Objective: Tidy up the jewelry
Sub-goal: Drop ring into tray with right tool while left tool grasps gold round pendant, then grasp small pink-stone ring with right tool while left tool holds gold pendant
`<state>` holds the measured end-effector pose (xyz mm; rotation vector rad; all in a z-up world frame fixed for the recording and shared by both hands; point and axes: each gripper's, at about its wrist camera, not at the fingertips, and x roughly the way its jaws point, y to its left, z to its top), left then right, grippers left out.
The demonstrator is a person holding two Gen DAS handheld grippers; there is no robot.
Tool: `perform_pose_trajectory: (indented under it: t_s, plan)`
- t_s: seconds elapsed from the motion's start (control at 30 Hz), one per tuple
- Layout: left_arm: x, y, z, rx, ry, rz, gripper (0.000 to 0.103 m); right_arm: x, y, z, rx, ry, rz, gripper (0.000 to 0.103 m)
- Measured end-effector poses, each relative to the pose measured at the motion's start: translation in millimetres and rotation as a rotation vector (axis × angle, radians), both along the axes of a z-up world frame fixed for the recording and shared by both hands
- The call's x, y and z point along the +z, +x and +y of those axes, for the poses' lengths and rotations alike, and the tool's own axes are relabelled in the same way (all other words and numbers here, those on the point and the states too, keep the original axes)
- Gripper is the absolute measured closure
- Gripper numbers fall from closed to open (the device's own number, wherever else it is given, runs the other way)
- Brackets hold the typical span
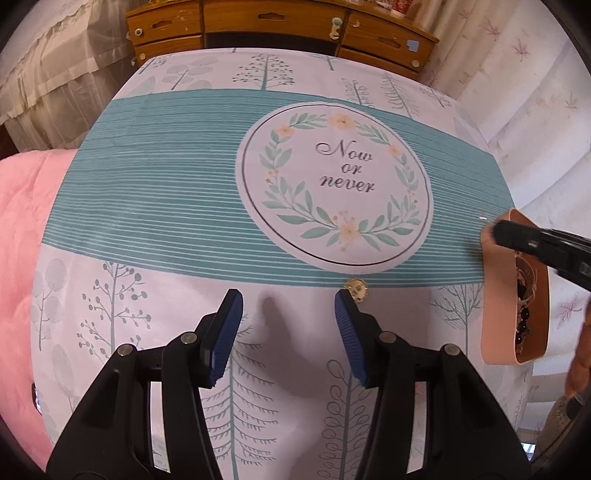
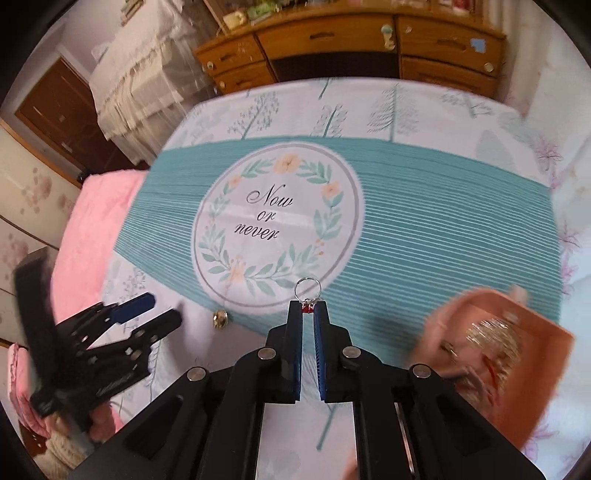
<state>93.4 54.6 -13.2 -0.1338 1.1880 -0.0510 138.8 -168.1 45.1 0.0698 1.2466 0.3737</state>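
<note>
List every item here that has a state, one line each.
Left gripper: open, holding nothing, above the cloth.
Right gripper: shut on ring, lifted off the cloth.
Ring: pinched at its red stone, loop sticking up past the fingertips.
Gold brooch: lying loose on the tablecloth, by the left gripper's right finger.
Tray: at the table's right edge, already holding beads and other jewelry.
Drawers: closed.

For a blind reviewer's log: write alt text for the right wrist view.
The right gripper pinches a silver ring with a red stone above a tree-print tablecloth. A blurred orange tray of jewelry sits to its right; the open left gripper hovers at left near a small gold piece.
</note>
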Motion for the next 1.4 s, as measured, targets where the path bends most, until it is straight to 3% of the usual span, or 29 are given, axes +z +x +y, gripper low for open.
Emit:
perform_pose_trajectory:
  t_s: [0.3,0.67,0.77,0.9,1.13,1.17,1.4]
  plan:
    - [0,6,-15,-0.032,-0.016,0.013,0.054,45,-75,-67,-0.085,0.052,-0.116,0.097]
    - [-19,28,-44,-0.061,-0.015,0.086,0.054,14,-116,-132,-0.235,-0.014,-0.065,0.096]
    - [-20,30,-50,-0.063,0.006,0.084,0.056,6,-117,-134,-0.244,-0.021,-0.062,0.096]
    - [-24,33,-52,-0.057,0.008,0.102,0.068,7,-118,-129,-0.232,-0.012,-0.078,0.096]
    - [-28,37,-55,-0.051,0.007,0.105,0.079,17,-119,-110,-0.199,-0.007,-0.107,0.096]
    - [-28,37,-55,-0.05,0.013,0.103,0.086,17,-120,-107,-0.193,-0.005,-0.107,0.096]
    - [-28,32,-55,-0.043,-0.005,0.1,0.087,23,-130,-83,-0.121,0.013,-0.12,0.096]
